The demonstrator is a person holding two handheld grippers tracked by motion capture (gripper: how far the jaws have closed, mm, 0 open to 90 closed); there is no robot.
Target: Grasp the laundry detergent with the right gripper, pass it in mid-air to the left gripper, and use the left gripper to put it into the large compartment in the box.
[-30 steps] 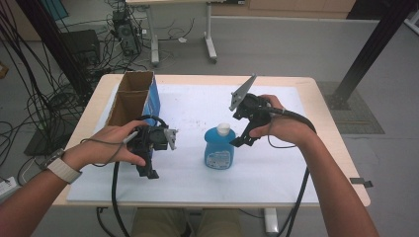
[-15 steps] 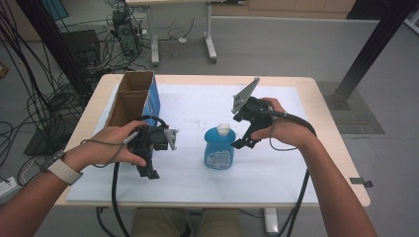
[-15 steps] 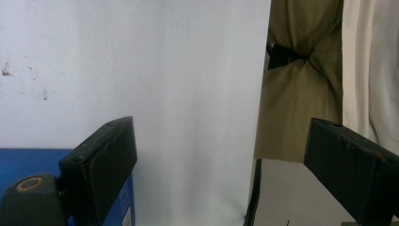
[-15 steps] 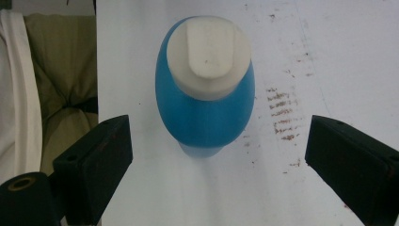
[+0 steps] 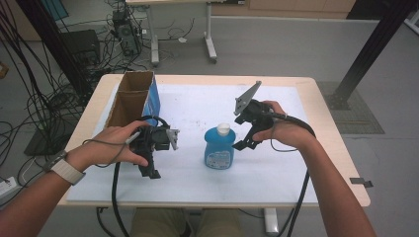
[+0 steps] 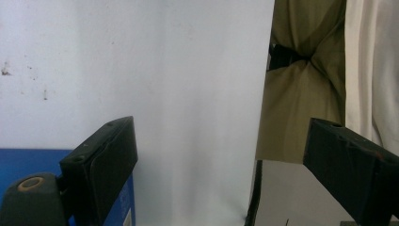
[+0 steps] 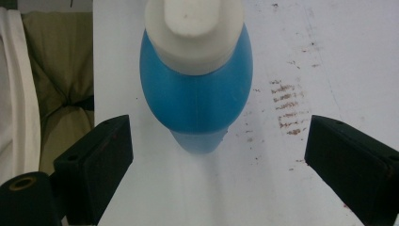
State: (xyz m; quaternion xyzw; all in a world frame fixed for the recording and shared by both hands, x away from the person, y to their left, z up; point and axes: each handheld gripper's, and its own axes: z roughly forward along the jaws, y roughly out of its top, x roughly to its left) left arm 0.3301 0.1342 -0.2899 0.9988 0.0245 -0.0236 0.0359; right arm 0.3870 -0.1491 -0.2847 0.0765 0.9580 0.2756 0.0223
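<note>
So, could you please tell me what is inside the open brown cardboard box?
The cardboard box shows bare brown inner walls; its bottom is hidden by the walls.

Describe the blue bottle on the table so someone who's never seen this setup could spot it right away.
On the white mat covering the table, look near the middle, between the two hand-held grippers. The blue bottle stands upright there with a white cap and a label on its front. Unlike the open cardboard box at the mat's left edge, it is small, rounded plastic.
</note>
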